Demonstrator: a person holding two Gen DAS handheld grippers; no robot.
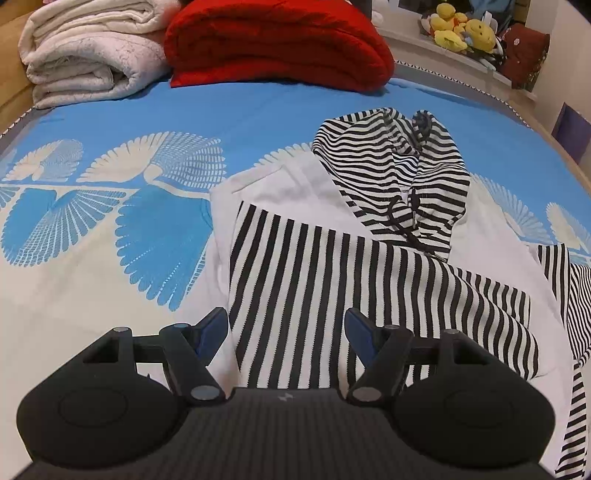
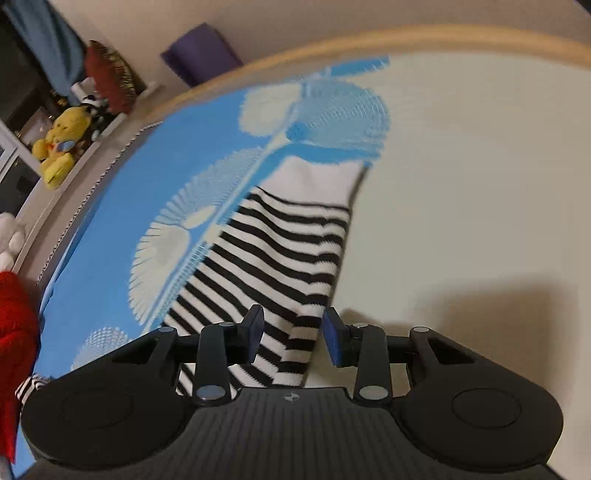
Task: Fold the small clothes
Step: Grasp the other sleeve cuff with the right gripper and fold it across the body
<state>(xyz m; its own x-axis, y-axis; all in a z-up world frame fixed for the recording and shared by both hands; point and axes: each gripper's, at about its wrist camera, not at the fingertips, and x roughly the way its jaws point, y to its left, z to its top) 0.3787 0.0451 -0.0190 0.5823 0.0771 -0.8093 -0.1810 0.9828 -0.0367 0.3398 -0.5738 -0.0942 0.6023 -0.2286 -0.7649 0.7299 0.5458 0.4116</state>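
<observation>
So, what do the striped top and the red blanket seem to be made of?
The striped top looks like a soft matte cotton knit: it drapes and creases, though the fibre is unsure. The red blanket looks like thick fluffy fleece or knit, with a fuzzy ribbed surface.

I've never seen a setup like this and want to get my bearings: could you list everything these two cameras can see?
striped hooded top: one, black-and-white stripes with white panels, spread on the bed, its sleeve reaching toward the right view
bedspread: one, blue and cream with fan shapes, covering the bed
white blanket: one, folded, far left of the bed
red blanket: one, folded, beside the white one
yellow plush toys: several, on a shelf beyond the bed
dark red cushion: one, by the toys
purple object: one, against the wall, unclear what
left hand-held gripper: one, black with blue pads, open over the top
right hand-held gripper: one, same colours, open around the sleeve, pads not pressing
</observation>
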